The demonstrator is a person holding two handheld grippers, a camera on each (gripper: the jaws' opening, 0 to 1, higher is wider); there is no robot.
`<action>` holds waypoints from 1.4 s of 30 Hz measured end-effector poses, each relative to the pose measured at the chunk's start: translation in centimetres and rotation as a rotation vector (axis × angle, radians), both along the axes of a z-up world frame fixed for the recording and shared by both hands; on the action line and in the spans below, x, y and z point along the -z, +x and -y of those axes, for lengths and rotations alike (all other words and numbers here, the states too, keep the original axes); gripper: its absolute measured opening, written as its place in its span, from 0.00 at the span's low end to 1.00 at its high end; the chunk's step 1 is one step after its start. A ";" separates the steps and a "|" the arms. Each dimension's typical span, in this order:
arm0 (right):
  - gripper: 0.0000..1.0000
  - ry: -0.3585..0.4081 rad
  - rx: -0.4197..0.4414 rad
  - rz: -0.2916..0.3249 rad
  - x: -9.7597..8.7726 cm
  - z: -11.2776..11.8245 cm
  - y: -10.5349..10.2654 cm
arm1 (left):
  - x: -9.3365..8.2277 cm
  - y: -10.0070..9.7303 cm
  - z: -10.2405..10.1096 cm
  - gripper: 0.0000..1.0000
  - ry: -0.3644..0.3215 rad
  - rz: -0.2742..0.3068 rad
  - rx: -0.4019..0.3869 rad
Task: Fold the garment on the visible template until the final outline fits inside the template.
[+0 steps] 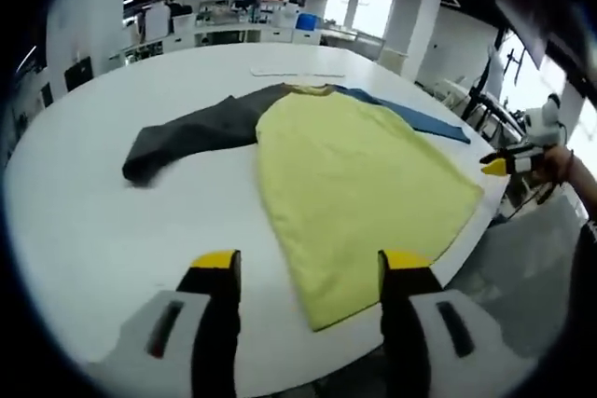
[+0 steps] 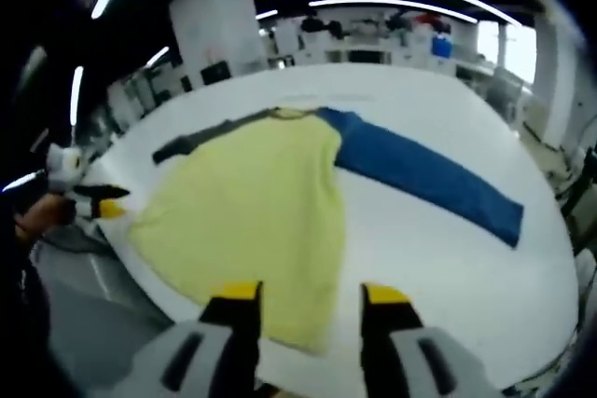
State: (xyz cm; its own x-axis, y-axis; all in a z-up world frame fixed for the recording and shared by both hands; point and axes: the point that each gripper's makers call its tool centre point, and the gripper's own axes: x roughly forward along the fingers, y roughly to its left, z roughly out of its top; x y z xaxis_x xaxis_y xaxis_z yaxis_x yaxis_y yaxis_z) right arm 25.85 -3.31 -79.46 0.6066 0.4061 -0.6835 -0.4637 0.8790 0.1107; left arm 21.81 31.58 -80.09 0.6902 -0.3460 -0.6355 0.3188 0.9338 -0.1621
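A yellow garment (image 1: 359, 174) with one dark grey sleeve (image 1: 191, 132) and one blue sleeve (image 2: 424, 179) lies spread flat on the white desk (image 1: 84, 221), its hem at the near edge. The left tool (image 1: 308, 272) hovers over the near hem with its jaws wide and nothing between them. The right tool (image 2: 303, 300) hangs likewise, jaws wide and empty. A pale strip (image 1: 297, 73), possibly a template mark, lies beyond the collar.
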 end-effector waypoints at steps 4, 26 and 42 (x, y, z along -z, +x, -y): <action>0.55 0.013 -0.032 0.036 -0.7 -0.7 1.5 | -0.5 0.7 -0.3 0.72 -0.001 0.050 0.009; 0.57 0.041 -0.173 0.116 -1.7 -2.3 10.5 | -3.1 2.7 1.2 0.99 0.005 0.164 0.070; 0.31 -0.061 -0.255 0.138 1.5 -2.1 15.7 | -3.8 3.4 1.7 0.97 -0.021 0.165 0.070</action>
